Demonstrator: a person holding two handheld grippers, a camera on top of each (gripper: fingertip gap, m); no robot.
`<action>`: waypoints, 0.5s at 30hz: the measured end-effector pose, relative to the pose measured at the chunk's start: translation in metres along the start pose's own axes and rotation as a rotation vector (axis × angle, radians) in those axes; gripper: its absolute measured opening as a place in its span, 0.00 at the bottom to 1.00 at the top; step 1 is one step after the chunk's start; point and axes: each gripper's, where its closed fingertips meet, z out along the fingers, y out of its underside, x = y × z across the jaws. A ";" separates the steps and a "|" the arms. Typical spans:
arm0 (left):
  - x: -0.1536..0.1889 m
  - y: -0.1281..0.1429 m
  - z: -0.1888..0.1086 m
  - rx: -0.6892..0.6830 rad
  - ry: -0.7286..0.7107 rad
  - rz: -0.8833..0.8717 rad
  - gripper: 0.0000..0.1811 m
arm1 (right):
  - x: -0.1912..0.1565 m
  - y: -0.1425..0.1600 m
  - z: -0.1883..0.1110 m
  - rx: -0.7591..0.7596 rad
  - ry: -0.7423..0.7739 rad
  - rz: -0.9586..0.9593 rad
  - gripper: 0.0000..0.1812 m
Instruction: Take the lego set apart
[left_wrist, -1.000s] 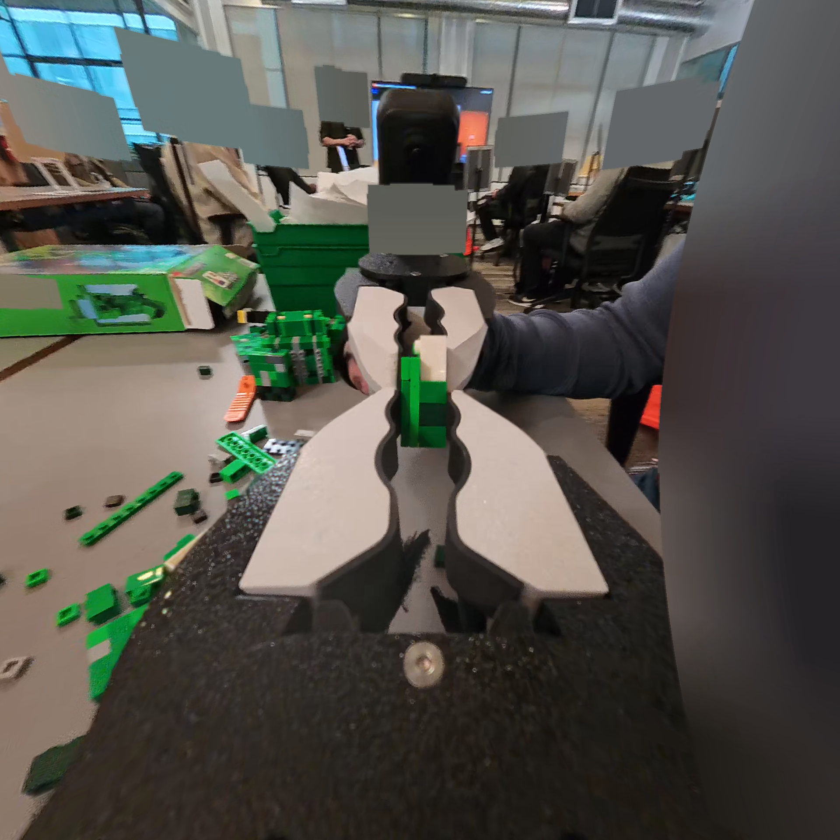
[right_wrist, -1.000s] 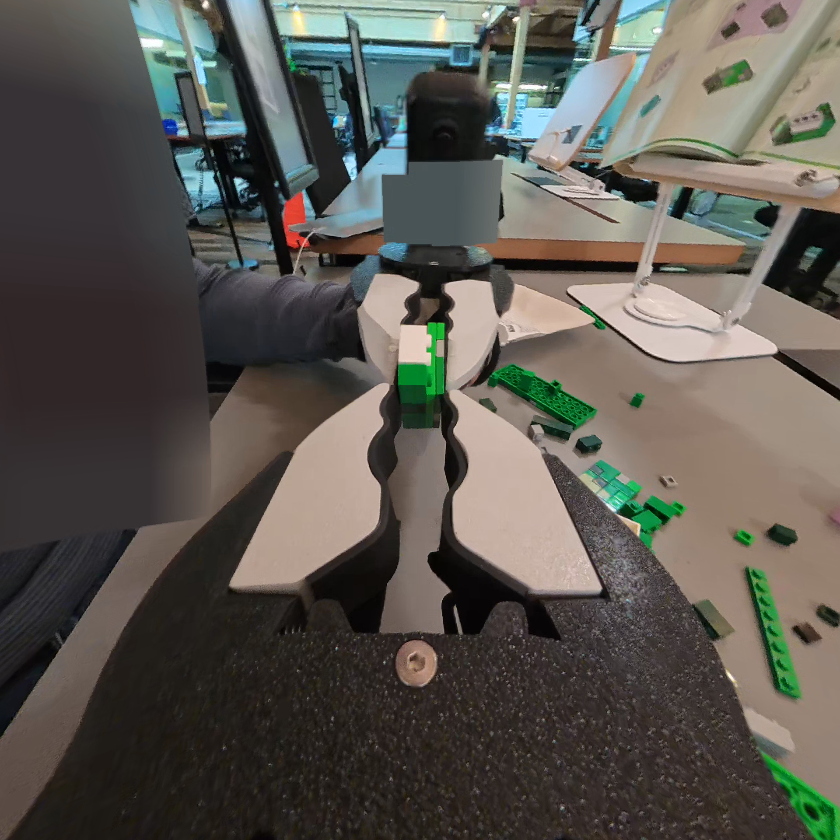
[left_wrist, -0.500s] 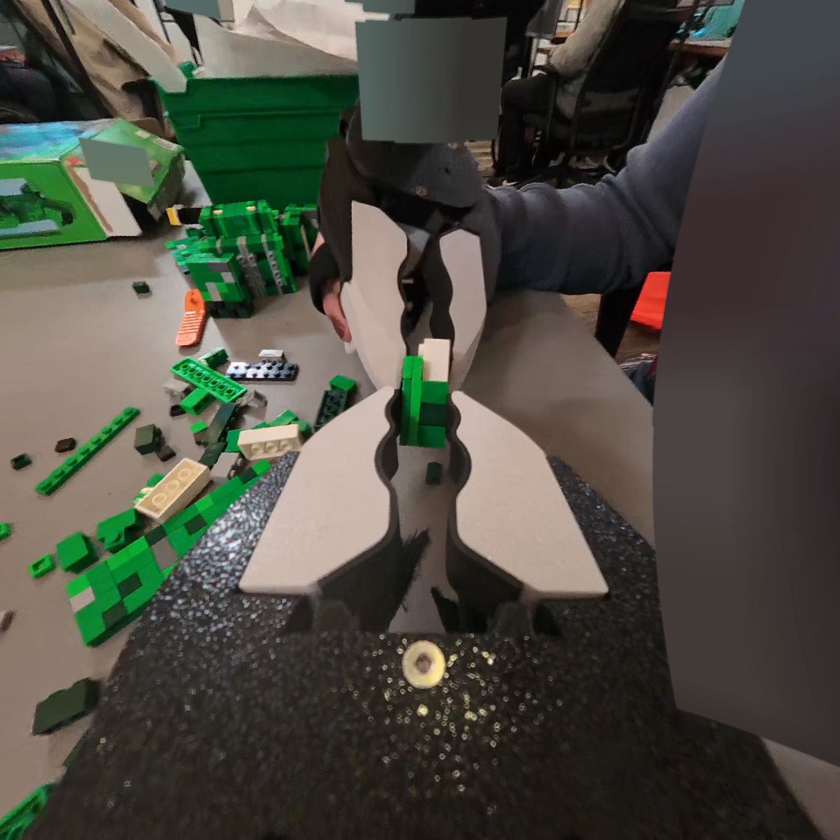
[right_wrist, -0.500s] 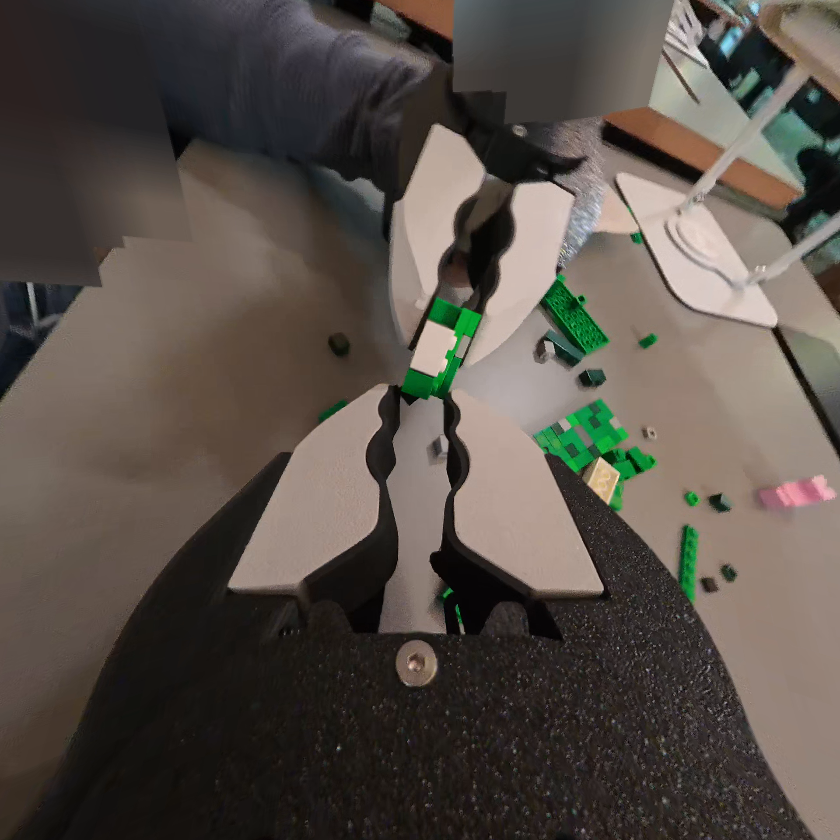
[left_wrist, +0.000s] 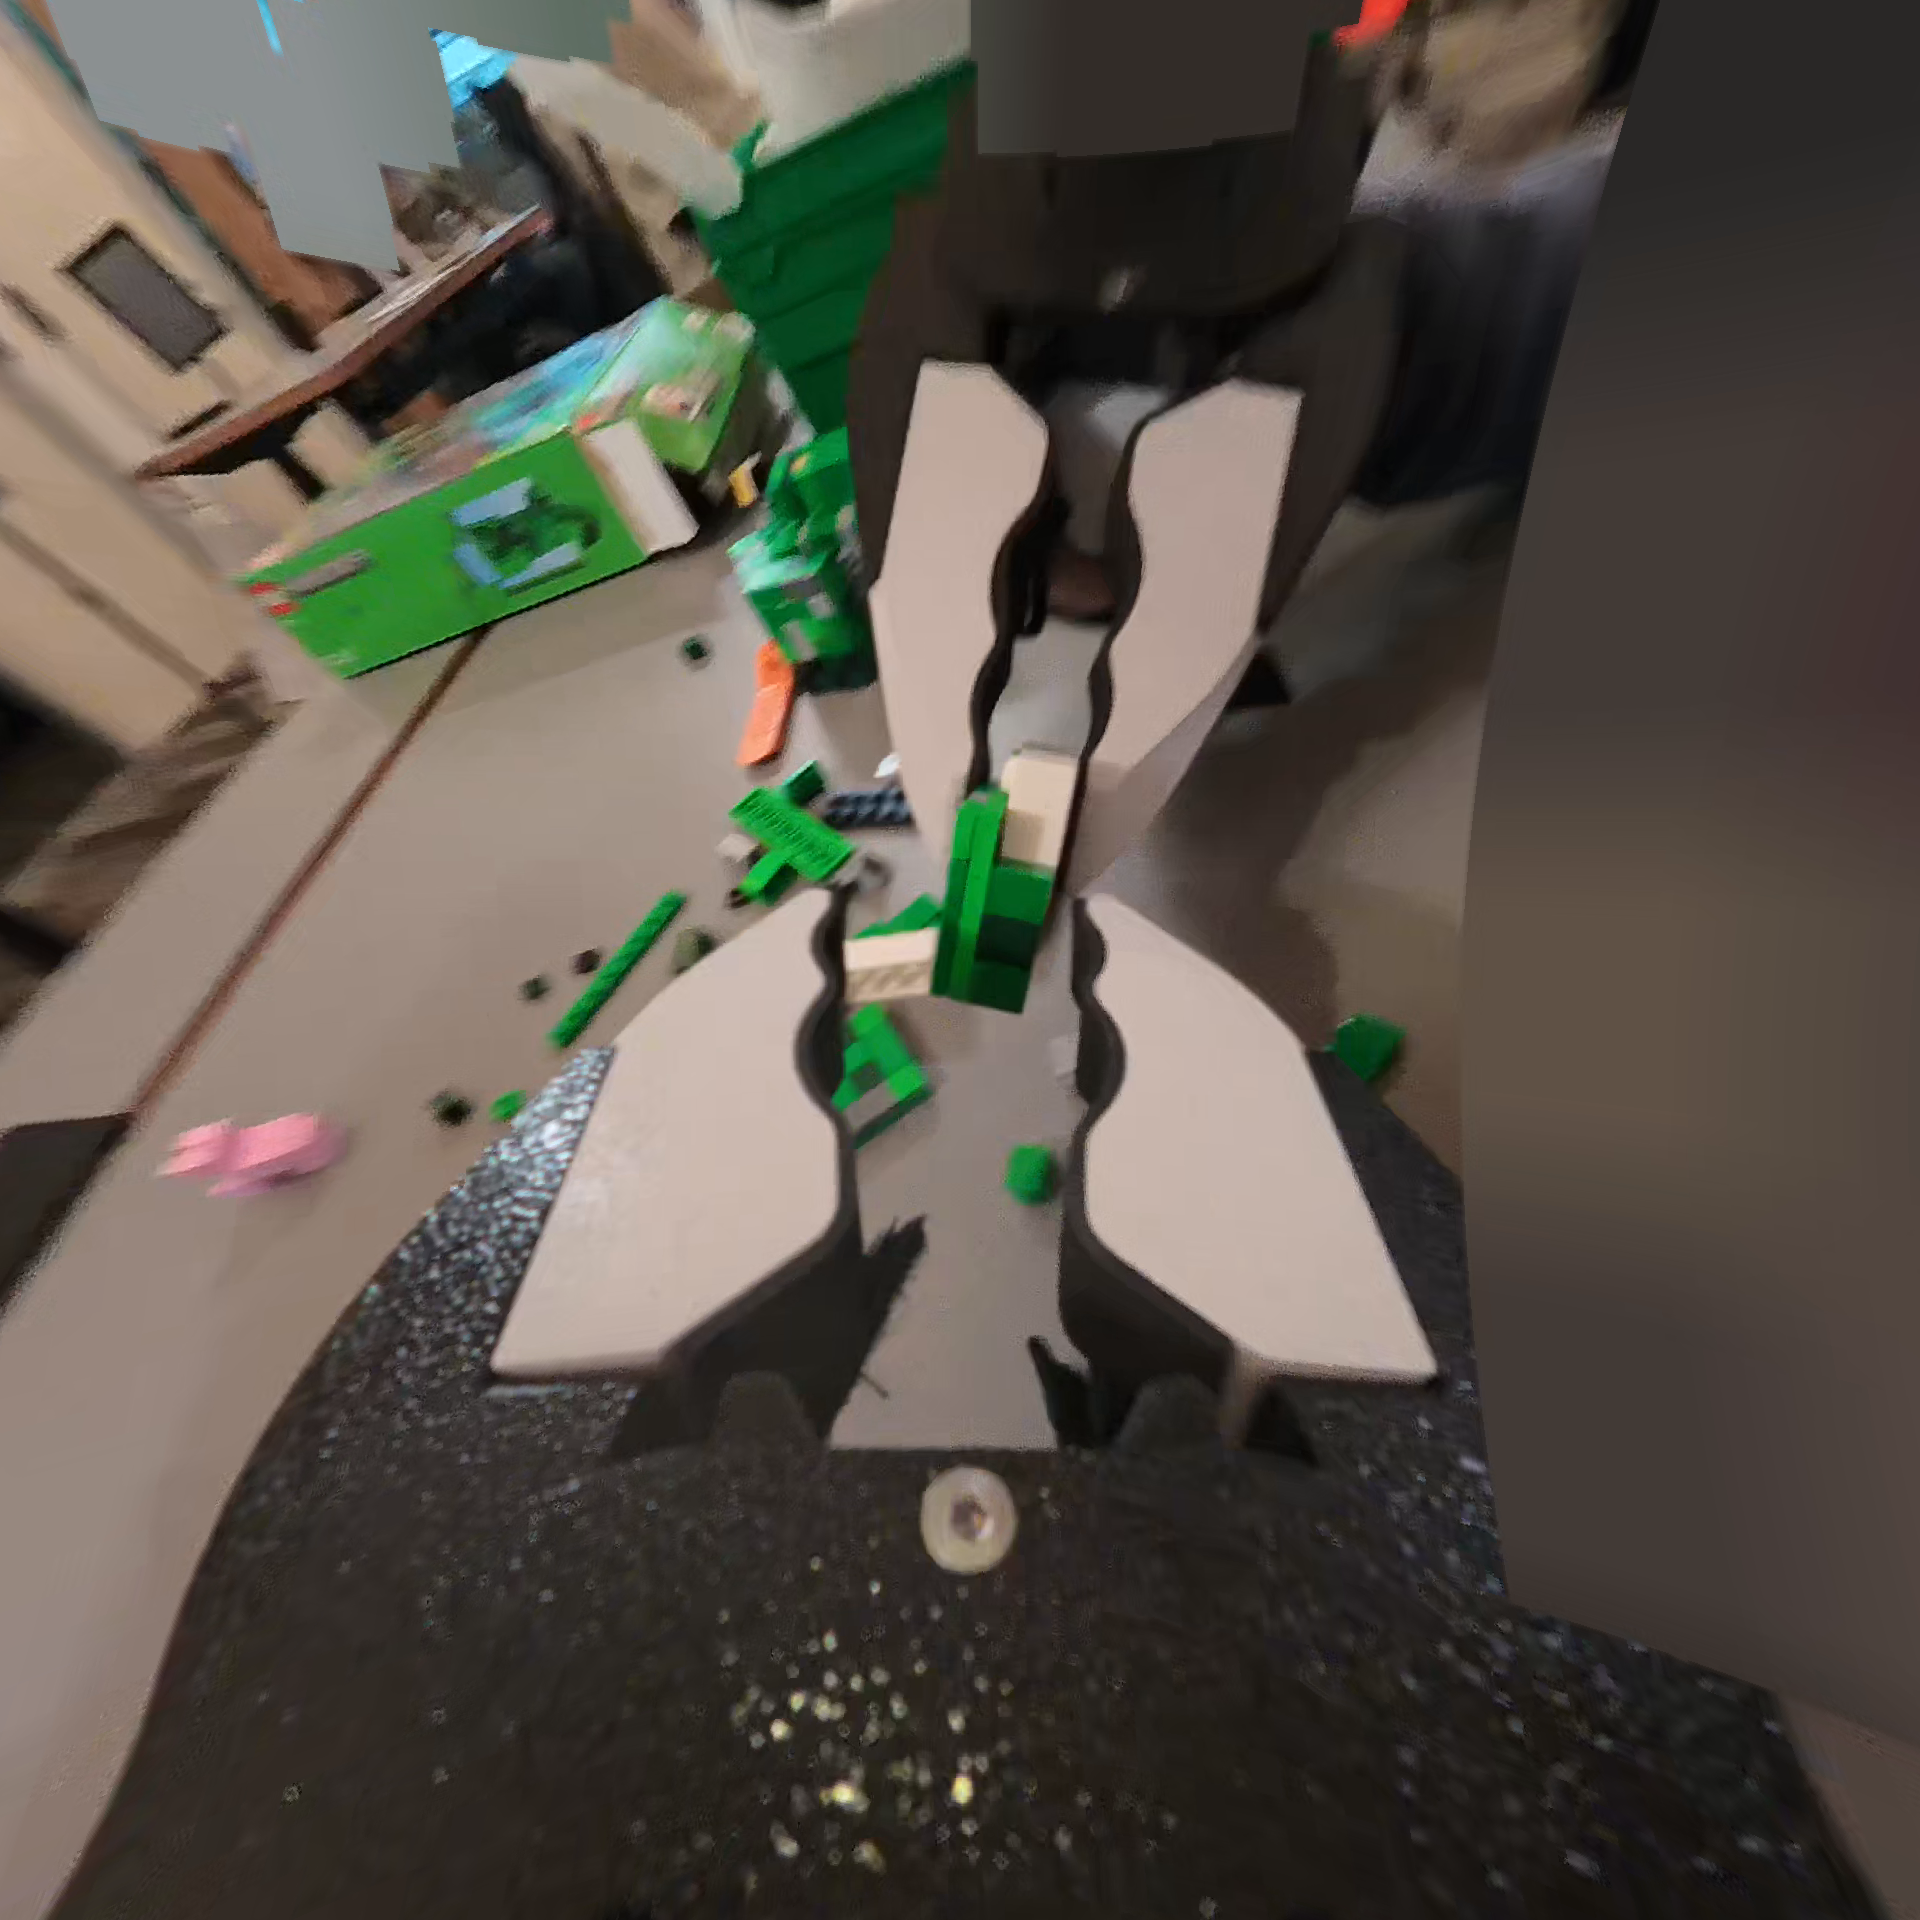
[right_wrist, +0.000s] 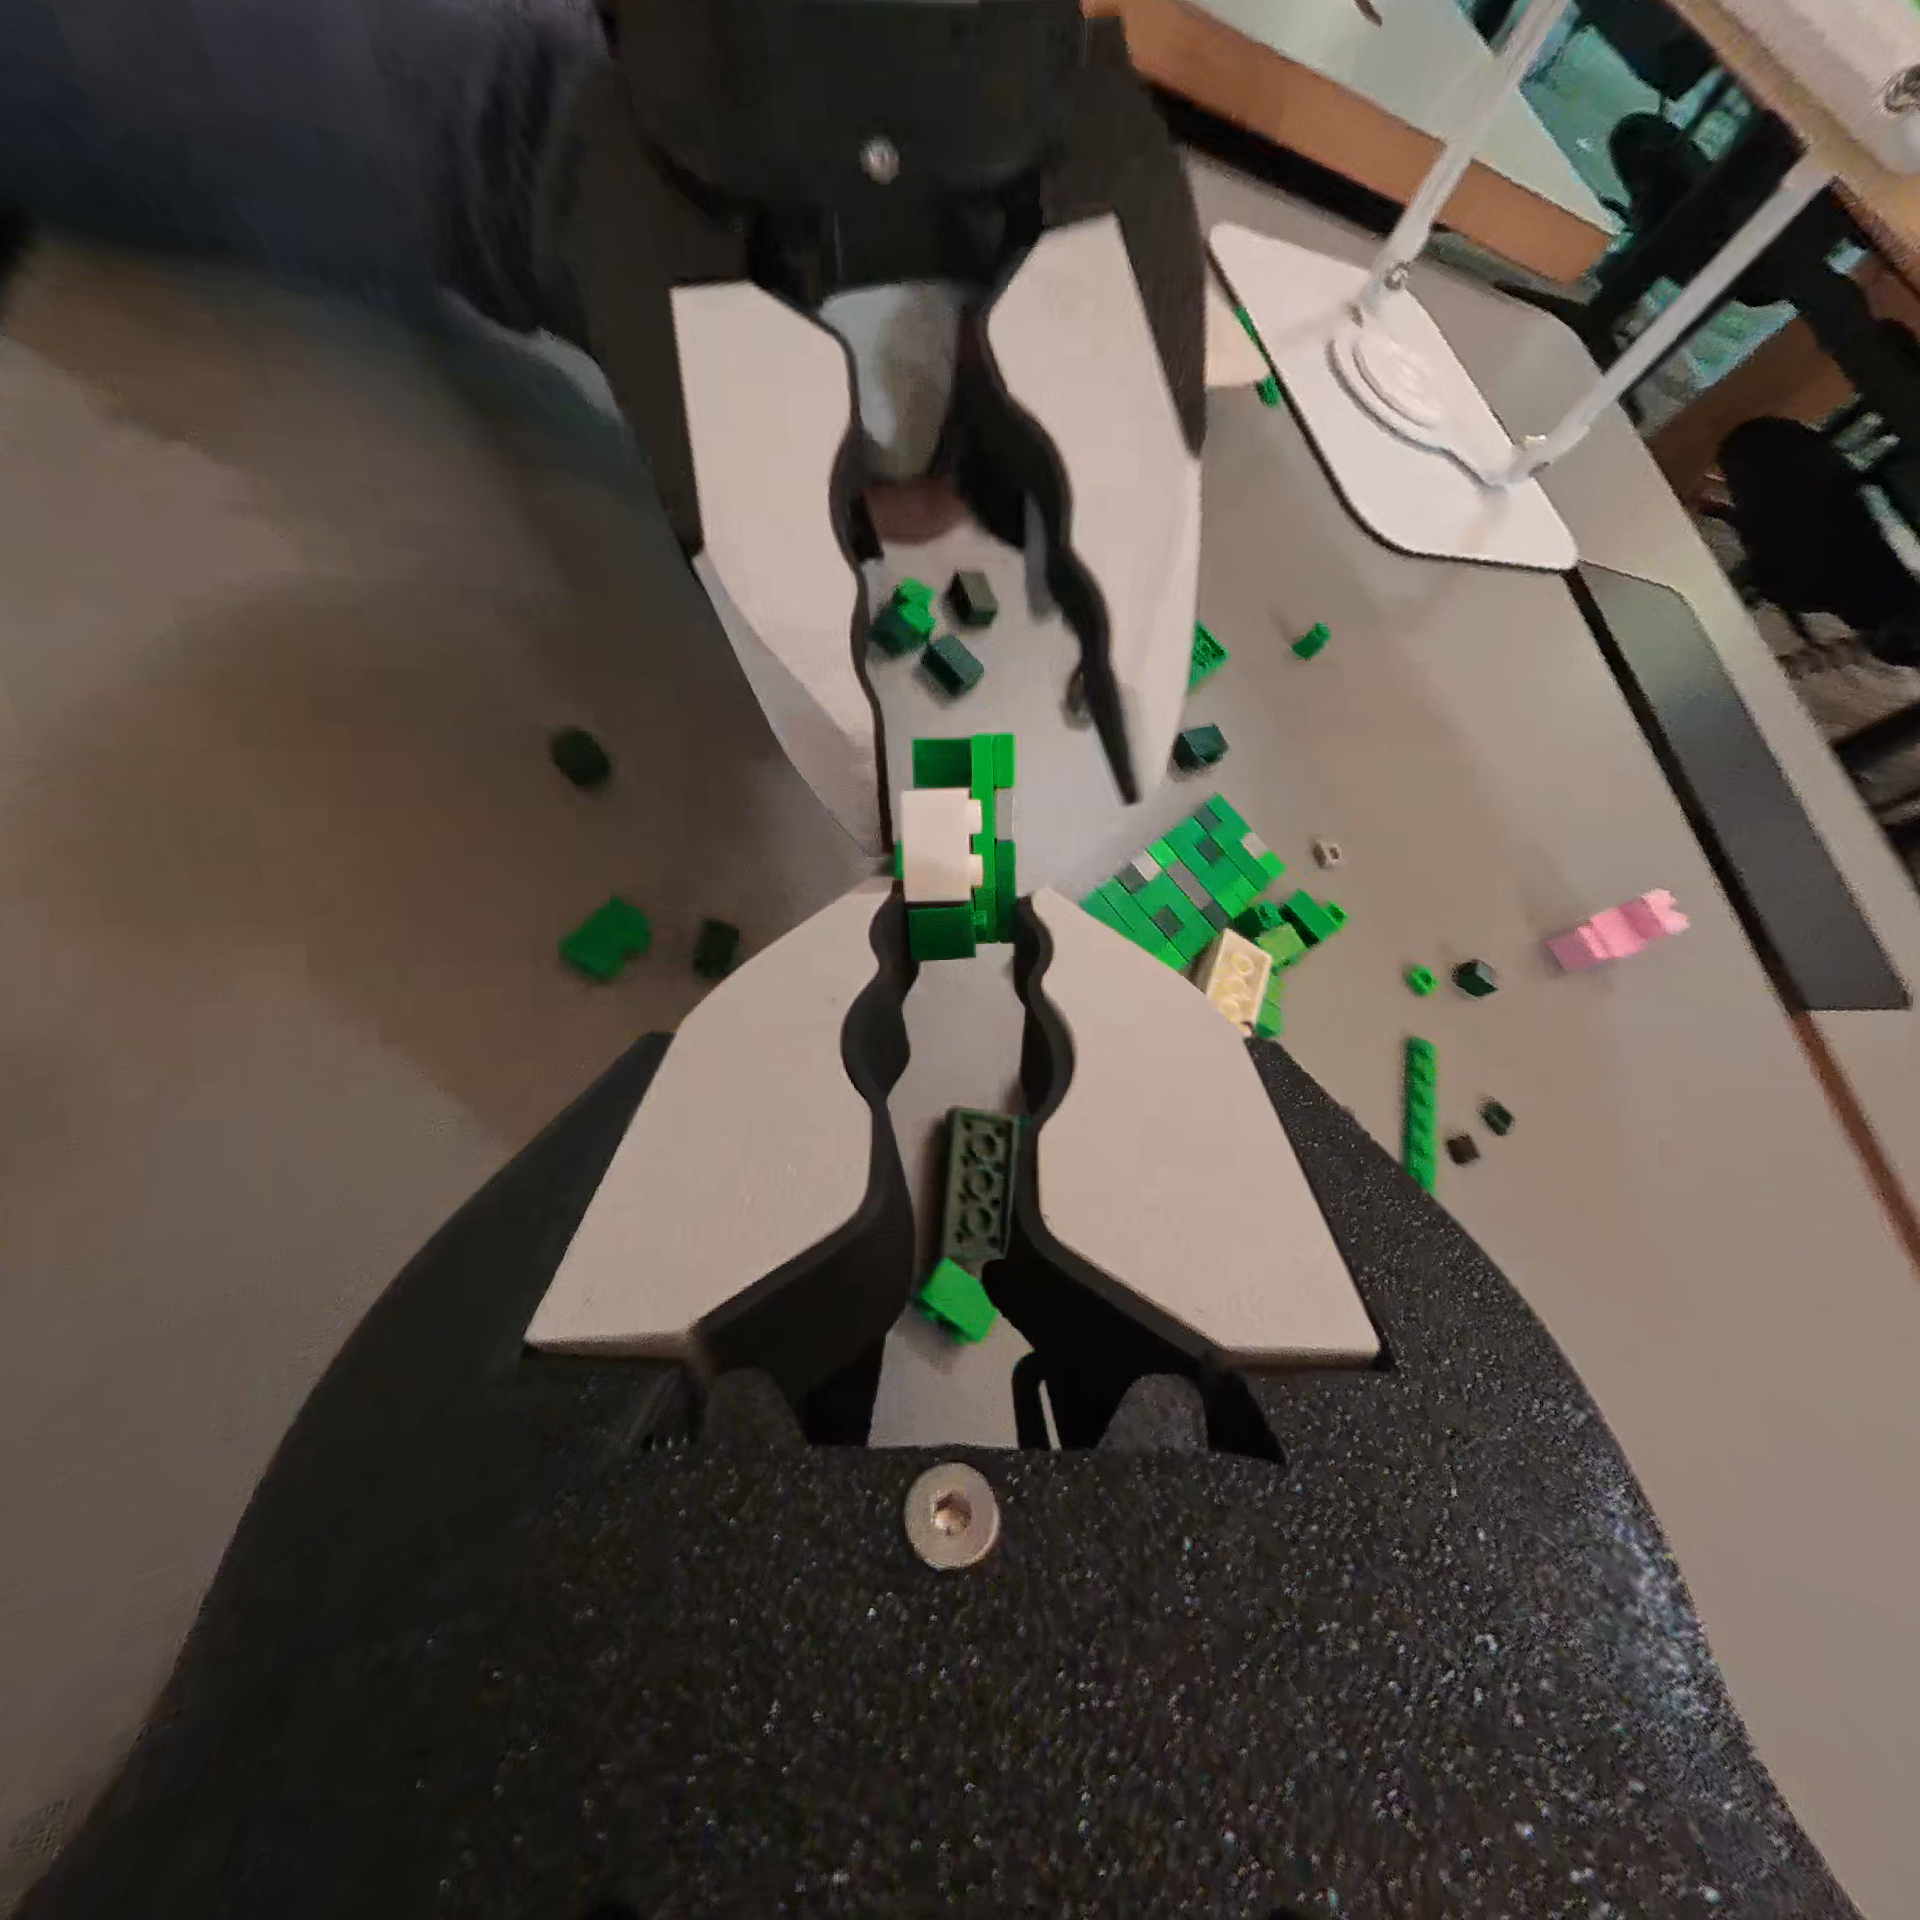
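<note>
A small chunk of green bricks with a white brick on it (right_wrist: 951, 862) sits between my right gripper's (right_wrist: 961, 909) fingertips, which are shut on its lower end, above the table. In the left wrist view the same chunk (left_wrist: 987, 914) hangs from the right gripper (left_wrist: 1029, 821), which comes in from the top. My left gripper (left_wrist: 956, 909) is open, its fingers spread on both sides of the chunk. It also shows in the right wrist view (right_wrist: 1003, 810), open and facing mine. The rest of the green model (left_wrist: 810, 582) stands further back.
Loose green bricks lie scattered on the grey table. There is a patterned green slab (right_wrist: 1184, 883), a dark green plate (right_wrist: 977, 1184), a pink piece (right_wrist: 1616, 930), an orange separator tool (left_wrist: 769, 707), a green box (left_wrist: 468, 551), a green bin (left_wrist: 831, 229) and a white stand base (right_wrist: 1434, 416). Both grippers' tips are close together, under 4 cm apart. The green model (left_wrist: 810, 582) is about 20 centimetres from both grippers' fingertips.
My left gripper has opened and let go of the chunk. The right gripper still grips it. Both grippers have tilted down toward the table.
</note>
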 end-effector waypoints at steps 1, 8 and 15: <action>-0.004 0.004 0.001 -0.053 -0.056 0.078 0.24 | 0.000 0.002 0.001 -0.026 0.016 -0.029 0.09; 0.004 0.020 0.014 -0.226 -0.061 0.117 0.10 | 0.003 0.006 0.006 -0.047 0.057 -0.049 0.10; -0.003 -0.034 -0.004 0.229 0.091 -0.340 0.09 | 0.015 -0.038 -0.023 0.375 -0.101 0.354 0.17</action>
